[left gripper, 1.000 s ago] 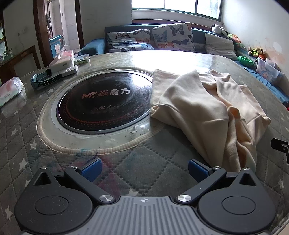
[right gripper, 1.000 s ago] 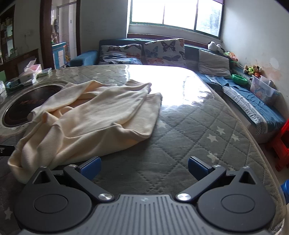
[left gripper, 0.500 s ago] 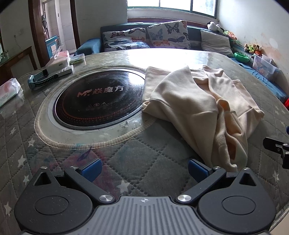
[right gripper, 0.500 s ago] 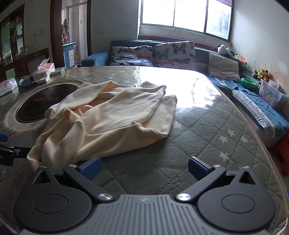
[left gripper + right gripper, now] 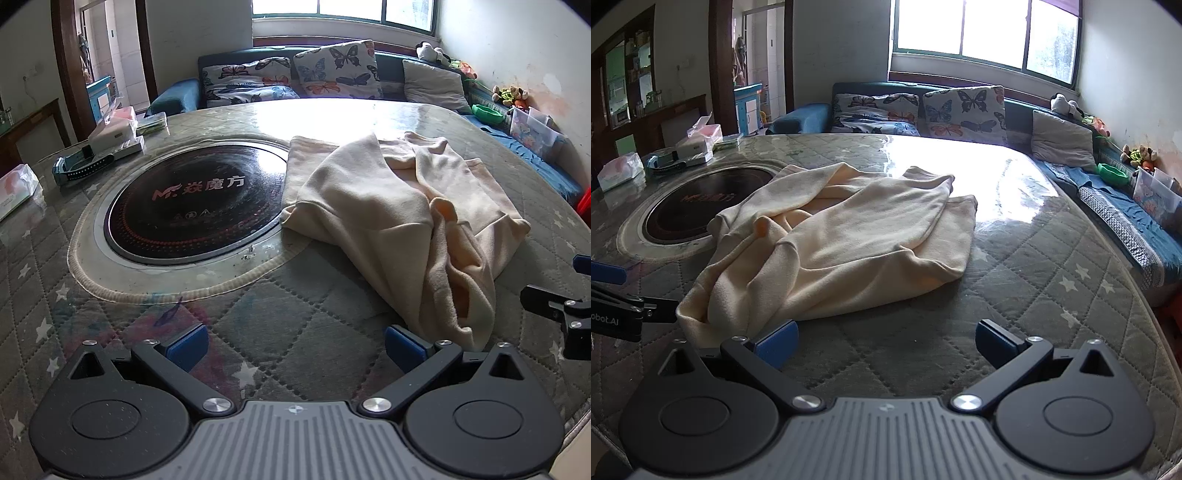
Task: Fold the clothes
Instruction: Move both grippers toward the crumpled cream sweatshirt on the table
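A cream garment (image 5: 399, 218) lies crumpled on the quilted table, right of the round black cooktop. In the right wrist view the same garment (image 5: 842, 236) spreads ahead and to the left. My left gripper (image 5: 295, 345) is open above the table, and its right finger sits just short of the garment's near end. My right gripper (image 5: 884, 343) is open too, with its left finger beside the garment's near corner. Nothing is between either pair of fingers. The right gripper's tip (image 5: 554, 306) shows at the left wrist view's right edge.
A round black cooktop (image 5: 195, 199) is set into the table (image 5: 295, 310). Tissue boxes (image 5: 114, 133) and a strap (image 5: 81, 164) lie at the far left. A sofa with butterfly cushions (image 5: 923, 110) stands behind the table, and the table's right edge drops off (image 5: 1137, 295).
Both grippers have drawn back toward the near table edge and lifted slightly, so the garment looks smaller and farther. The garment itself has not moved.
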Demonstrator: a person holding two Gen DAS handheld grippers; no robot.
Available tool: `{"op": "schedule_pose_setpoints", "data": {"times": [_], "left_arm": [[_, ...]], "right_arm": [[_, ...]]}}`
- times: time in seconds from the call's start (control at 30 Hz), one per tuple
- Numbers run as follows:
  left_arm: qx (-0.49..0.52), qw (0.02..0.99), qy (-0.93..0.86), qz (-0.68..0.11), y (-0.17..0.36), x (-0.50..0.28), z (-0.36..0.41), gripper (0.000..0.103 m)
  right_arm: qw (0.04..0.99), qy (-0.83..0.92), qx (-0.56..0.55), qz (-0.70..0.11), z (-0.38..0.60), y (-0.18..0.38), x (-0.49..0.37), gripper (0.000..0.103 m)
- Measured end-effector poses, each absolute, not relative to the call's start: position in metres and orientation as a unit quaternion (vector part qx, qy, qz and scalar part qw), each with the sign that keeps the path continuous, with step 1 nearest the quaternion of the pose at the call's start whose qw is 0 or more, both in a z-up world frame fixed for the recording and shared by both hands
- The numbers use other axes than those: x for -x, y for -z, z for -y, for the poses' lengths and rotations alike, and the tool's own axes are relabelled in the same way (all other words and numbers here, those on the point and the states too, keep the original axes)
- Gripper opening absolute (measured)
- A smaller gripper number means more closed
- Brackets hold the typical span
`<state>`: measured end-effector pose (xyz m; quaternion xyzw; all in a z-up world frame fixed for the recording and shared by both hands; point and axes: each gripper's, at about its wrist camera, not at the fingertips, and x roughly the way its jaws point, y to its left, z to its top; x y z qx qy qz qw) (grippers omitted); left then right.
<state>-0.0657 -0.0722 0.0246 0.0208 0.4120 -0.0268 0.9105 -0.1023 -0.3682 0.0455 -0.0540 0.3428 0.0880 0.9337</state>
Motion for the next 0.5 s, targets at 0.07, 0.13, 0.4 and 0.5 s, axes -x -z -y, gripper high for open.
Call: {"op": "schedule_pose_setpoints", "data": {"times": [0.07, 0.13, 0.4, 0.5], "left_arm": [[-0.022, 0.910, 0.030, -0.412, -0.0252, 0.0662, 0.0734, 0.103], [-0.024, 0.910, 0.032, -0.412, -0.0254, 0.0664, 0.0747, 0.103], [-0.027, 0.911, 0.039, -0.411, -0.0280, 0.0645, 0.0785, 0.103], [-0.029, 0.910, 0.041, -0.411, -0.0285, 0.0630, 0.0796, 0.103]], "right_arm": [[0.934, -0.089, 0.055, -0.342, 0.3668, -0.0458, 0.1027, 0.103], [0.934, -0.091, 0.055, -0.342, 0.3659, -0.0460, 0.1030, 0.103], [0.932, -0.099, 0.054, -0.343, 0.3607, -0.0456, 0.1007, 0.103], [0.932, -0.101, 0.056, -0.343, 0.3593, -0.0463, 0.0996, 0.103]]}}
